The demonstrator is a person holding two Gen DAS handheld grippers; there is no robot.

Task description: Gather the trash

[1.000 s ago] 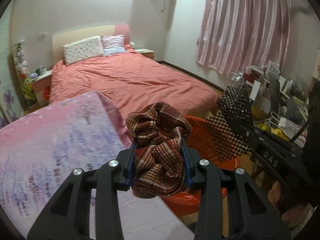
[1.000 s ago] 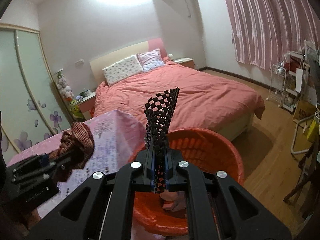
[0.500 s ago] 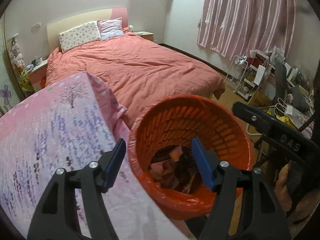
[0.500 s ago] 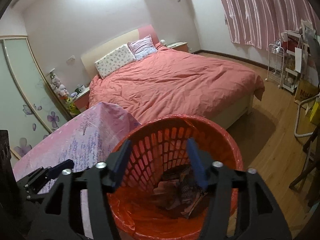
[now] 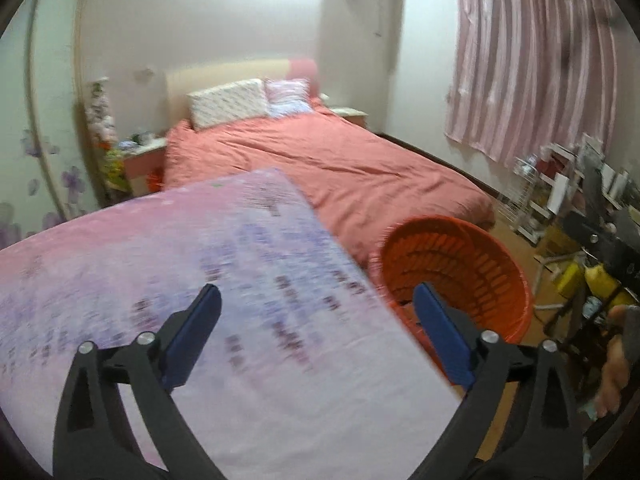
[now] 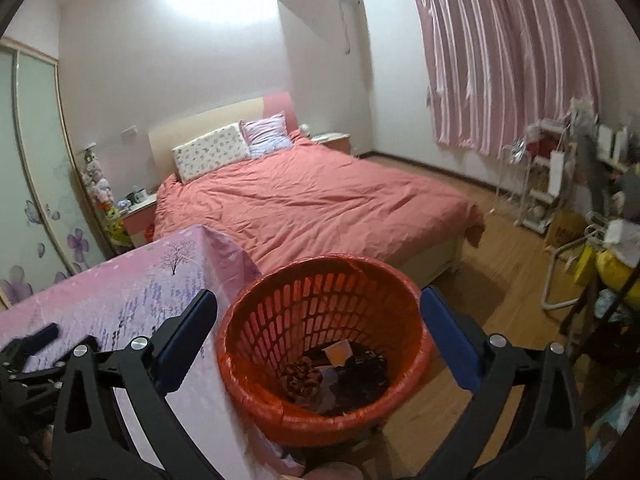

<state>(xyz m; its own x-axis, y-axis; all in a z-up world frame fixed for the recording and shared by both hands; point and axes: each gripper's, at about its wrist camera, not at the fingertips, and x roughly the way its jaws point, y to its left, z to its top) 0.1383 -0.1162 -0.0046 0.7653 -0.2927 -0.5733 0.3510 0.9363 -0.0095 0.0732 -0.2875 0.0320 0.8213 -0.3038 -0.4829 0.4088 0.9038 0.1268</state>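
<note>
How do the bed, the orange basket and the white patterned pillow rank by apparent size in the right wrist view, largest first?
1. Bed
2. Orange basket, though it sits much nearer the camera, which inflates it
3. White patterned pillow

A bright glare blooms high on the wall (image 6: 208, 4). The left wrist view is motion-blurred; both bend at the edges.
</note>
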